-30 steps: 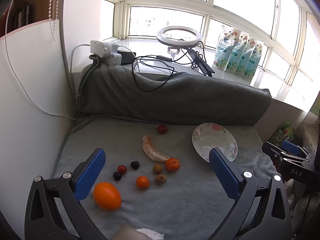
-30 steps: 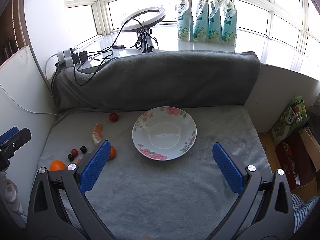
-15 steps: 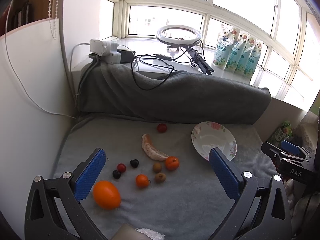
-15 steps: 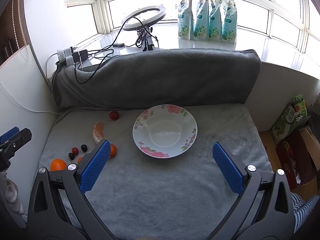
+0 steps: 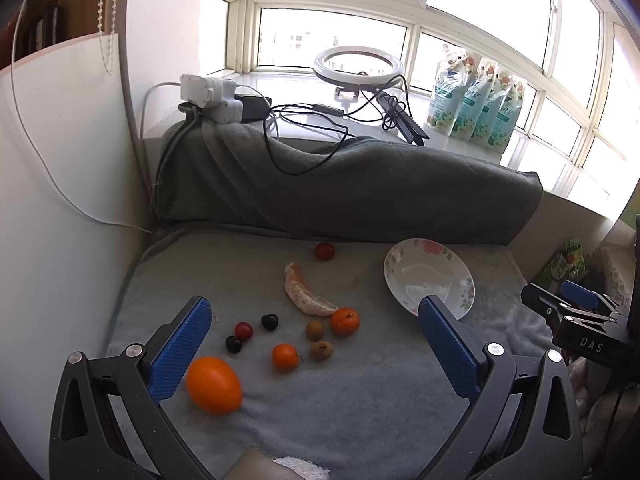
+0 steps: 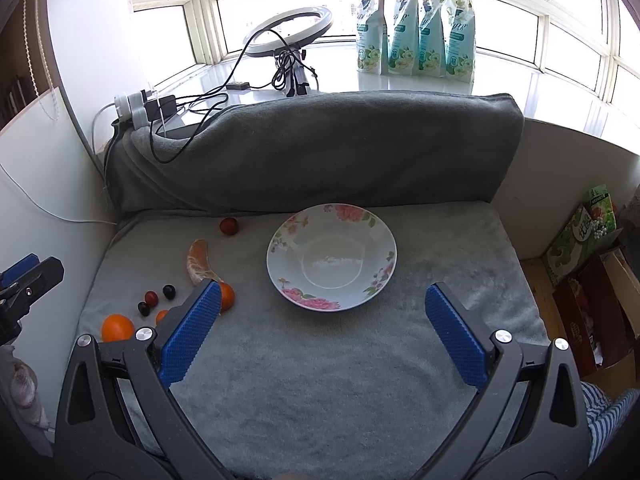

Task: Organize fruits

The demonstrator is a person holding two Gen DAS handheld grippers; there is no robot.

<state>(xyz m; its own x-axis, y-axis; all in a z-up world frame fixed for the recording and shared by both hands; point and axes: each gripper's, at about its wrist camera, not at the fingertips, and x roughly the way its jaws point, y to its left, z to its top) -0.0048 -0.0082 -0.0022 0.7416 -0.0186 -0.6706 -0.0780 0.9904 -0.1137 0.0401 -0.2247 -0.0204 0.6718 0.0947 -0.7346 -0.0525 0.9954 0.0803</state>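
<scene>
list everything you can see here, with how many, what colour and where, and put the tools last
Bowl: 1, white, floral rim, mat centre-right, empty.
Large orange: 1, orange, mat near left.
Small oranges: 2, orange, mat middle.
Peeled segment: 1, pale orange, behind them.
Brown fruits: 2, between the small oranges.
Cherries: 3, red and dark, left cluster.
Red fruit: 1, by the grey cushion.
Pouches: 4, teal-white, windowsill.
Ring light: 1, white, windowsill.
Left tool: open, blue pads.
Right tool: open, blue pads.

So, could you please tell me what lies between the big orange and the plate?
In the left wrist view, two small oranges and two brown fruits lie between the big orange and the plate.
</scene>
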